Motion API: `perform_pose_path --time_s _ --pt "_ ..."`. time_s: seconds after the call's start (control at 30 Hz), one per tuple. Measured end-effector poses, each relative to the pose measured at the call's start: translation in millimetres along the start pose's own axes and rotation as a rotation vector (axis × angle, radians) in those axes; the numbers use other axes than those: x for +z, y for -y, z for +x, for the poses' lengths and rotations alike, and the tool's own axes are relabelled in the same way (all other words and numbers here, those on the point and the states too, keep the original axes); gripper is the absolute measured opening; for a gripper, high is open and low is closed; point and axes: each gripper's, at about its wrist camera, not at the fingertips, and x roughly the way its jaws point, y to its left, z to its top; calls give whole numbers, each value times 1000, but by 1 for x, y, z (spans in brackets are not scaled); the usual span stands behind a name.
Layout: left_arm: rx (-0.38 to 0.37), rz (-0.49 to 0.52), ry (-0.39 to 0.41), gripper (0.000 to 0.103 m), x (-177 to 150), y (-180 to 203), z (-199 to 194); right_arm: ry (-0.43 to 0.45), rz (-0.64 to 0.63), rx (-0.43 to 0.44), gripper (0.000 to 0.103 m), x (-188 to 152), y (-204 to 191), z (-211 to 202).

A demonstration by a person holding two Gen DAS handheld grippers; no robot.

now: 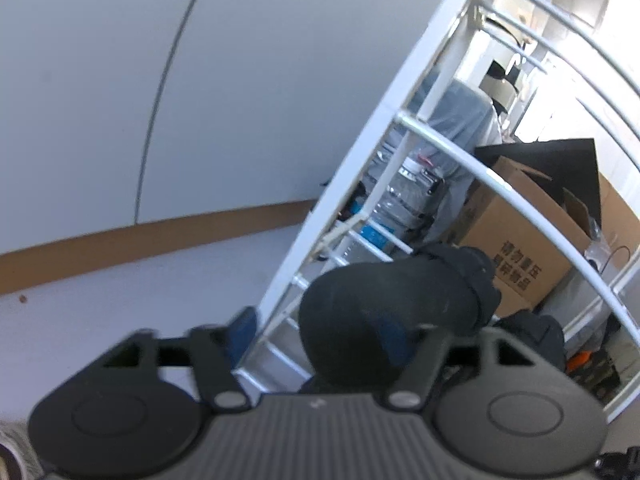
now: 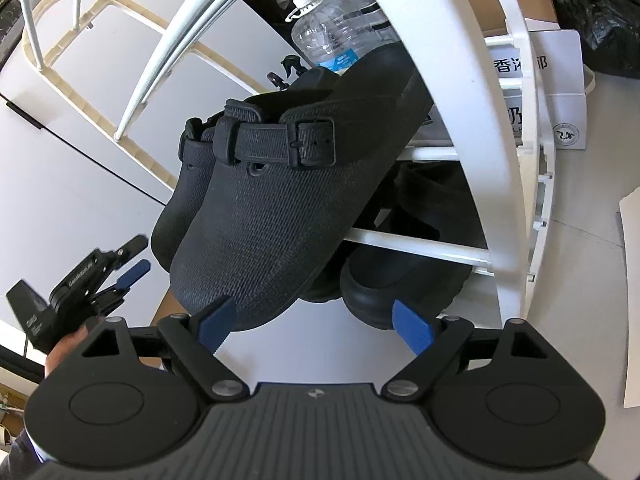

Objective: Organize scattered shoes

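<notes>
Clogs [image 2: 256, 208] paired on rack [image 2: 452, 80] rail, toes over front edge; right gripper [image 2: 316, 326] spread, empty; left gripper [image 1: 320, 332] spread, touching nothing.

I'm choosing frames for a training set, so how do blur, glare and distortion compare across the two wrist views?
Left wrist view: soft with motion blur, the black clog smeared, window area at upper right blown out. Right wrist view: sharp, weave on the clog crisp, even light. Both: fisheye bends the white rack bars.
</notes>
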Motion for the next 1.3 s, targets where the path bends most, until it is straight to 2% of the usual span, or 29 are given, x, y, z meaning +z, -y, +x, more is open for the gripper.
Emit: perform_pose_path --time_s 0.1,0.23,0.7,0.83,1.03,1.3 --pt "-25 14 -24 77 0 8 7 -8 -6 4 92 -1 0 1" --pt "-12 87 -49 75 -3 27 12 -13 -7 5 92 -1 0 2" --pt "-13 158 -124 67 -17 52 -1 -6 1 9 92 -5 -1 0" --pt "-16 140 -130 65 -23 53 -4 -1 1 11 92 -5 -2 -1" --pt "-79 156 -155 59 -30 70 8 7 9 4 92 -4 0 -3" --pt "-72 137 -139 59 -34 85 -10 18 -8 -27 92 -6 -8 -11"
